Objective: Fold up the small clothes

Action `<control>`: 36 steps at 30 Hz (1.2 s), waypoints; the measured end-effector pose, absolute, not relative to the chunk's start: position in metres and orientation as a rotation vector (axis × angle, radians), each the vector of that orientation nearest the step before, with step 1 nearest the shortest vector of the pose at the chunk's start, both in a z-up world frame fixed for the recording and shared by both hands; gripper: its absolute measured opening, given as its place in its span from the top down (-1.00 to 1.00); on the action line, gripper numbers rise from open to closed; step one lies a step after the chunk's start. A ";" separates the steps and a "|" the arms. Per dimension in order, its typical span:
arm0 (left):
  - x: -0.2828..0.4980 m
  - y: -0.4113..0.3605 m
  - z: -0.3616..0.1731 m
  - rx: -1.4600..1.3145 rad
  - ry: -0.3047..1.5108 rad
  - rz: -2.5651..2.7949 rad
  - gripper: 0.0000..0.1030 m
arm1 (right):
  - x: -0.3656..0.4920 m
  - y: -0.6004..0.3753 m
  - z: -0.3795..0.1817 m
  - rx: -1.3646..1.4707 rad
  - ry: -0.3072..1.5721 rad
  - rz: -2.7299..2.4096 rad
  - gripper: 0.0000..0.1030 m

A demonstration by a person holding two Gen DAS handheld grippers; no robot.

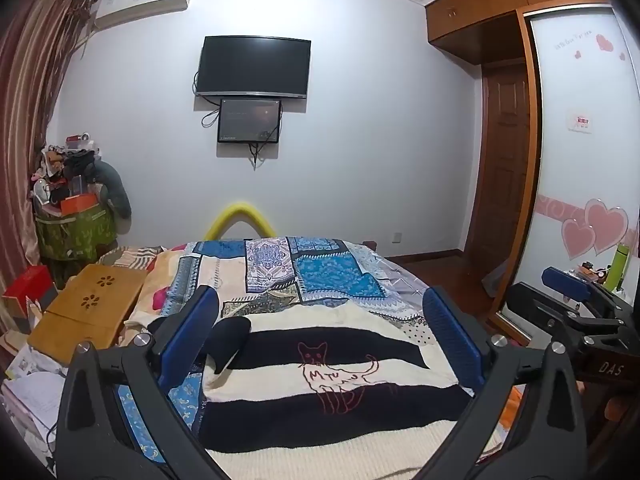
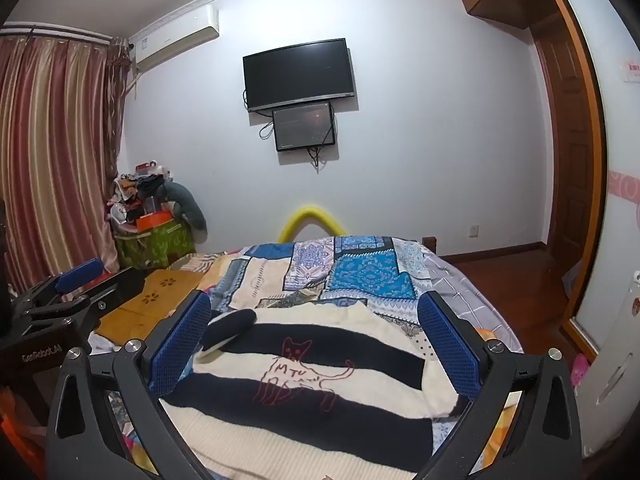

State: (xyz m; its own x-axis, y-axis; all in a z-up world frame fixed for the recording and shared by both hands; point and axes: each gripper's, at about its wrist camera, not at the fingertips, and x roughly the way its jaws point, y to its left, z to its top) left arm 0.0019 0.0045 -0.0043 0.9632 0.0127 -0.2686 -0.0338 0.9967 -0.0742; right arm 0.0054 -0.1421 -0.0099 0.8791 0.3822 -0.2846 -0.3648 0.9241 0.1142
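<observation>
A small knit sweater with cream and black stripes and a red outline cat lies flat on the bed, one dark sleeve folded up at its far left corner. My left gripper hovers above the sweater, its blue-padded jaws wide apart and nothing between them. My right gripper hangs over the same garment, open and empty too. In the left wrist view the right gripper shows at the right edge. The left gripper shows at the left edge of the right wrist view.
A blue patchwork quilt covers the bed. A wooden lap table sits on the bed's left side, with paper and clutter beside it. A green bin piled with things stands by the curtain. A wardrobe and a wooden floor lie to the right.
</observation>
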 end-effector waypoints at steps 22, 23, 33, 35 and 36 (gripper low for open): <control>0.004 0.007 -0.007 -0.079 0.270 0.032 -0.99 | 0.005 -0.141 -0.011 0.051 0.309 0.390 -1.00; 0.004 0.006 -0.007 -0.078 0.270 0.034 -0.99 | 0.005 -0.141 -0.012 0.051 0.308 0.390 -1.00; 0.003 0.006 -0.008 -0.078 0.267 0.036 -0.99 | 0.005 -0.141 -0.011 0.050 0.309 0.391 -1.00; 0.003 0.006 -0.007 -0.079 0.267 0.035 -0.99 | 0.005 -0.141 -0.011 0.050 0.309 0.391 -1.00; 0.004 0.006 -0.007 -0.079 0.267 0.036 -0.99 | 0.005 -0.141 -0.012 0.050 0.308 0.391 -1.00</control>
